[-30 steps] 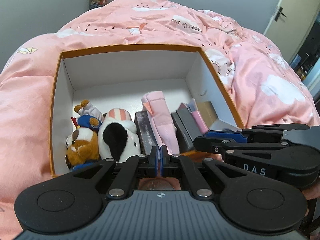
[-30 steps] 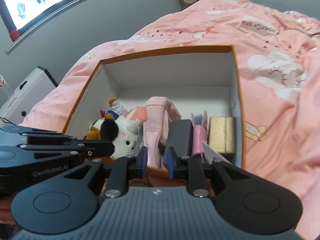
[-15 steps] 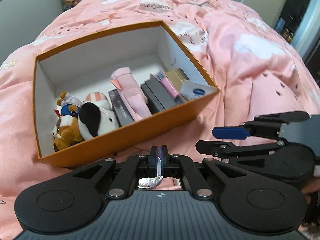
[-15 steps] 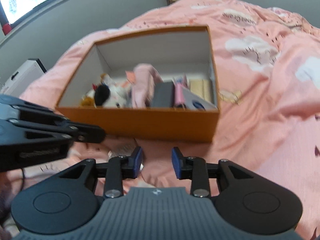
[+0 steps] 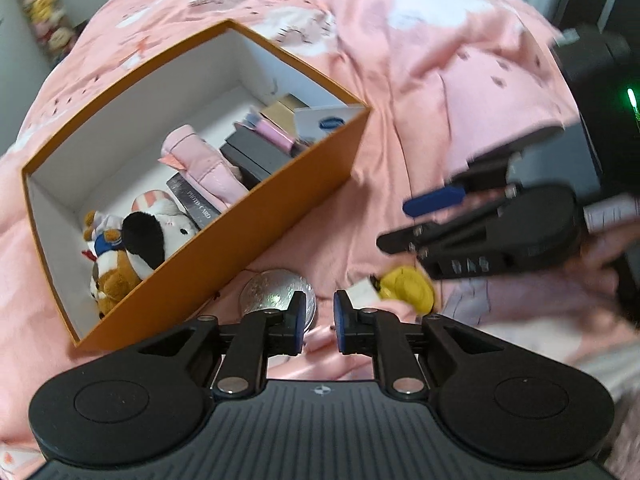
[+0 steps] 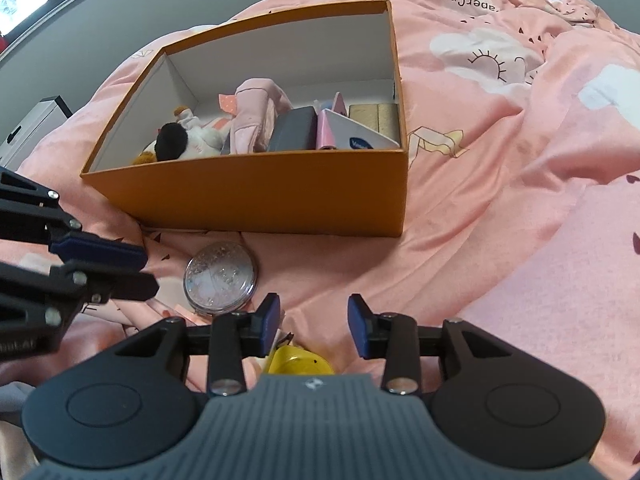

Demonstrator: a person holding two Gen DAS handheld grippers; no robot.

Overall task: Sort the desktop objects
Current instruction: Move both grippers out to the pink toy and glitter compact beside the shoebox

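Pink bedding printed with clouds and paper cranes covers the bed (image 6: 500, 200) that serves as the work surface, with a grey wall at the far side. An orange box (image 6: 280, 196) with a white inside sits on the bedding and already holds plush toys (image 5: 132, 248), a folded pink cloth (image 6: 256, 120), dark flat cases (image 6: 292, 132) and a gold packet (image 6: 374, 114) along its near wall.

Two things lie loose on the bedding just outside the box's near wall: a round glittery mirror (image 6: 220, 278) and, to its right, a small yellow toy (image 5: 408, 288) with a white tag.

The left gripper (image 5: 318, 314) hangs low over the bedding, its jaws having just been opening to a narrow gap with nothing between them; the mirror lies just beyond its left pad. The right gripper (image 6: 314, 320) has also just been opening, now to about half its spread, and is empty; the yellow toy shows below and close to it, partly hidden by the body.

The step in hand looks like reaching for the last loose items. The mirror lies flat, so the left gripper would likely need to catch it by its rim; the soft toy should pinch easily.
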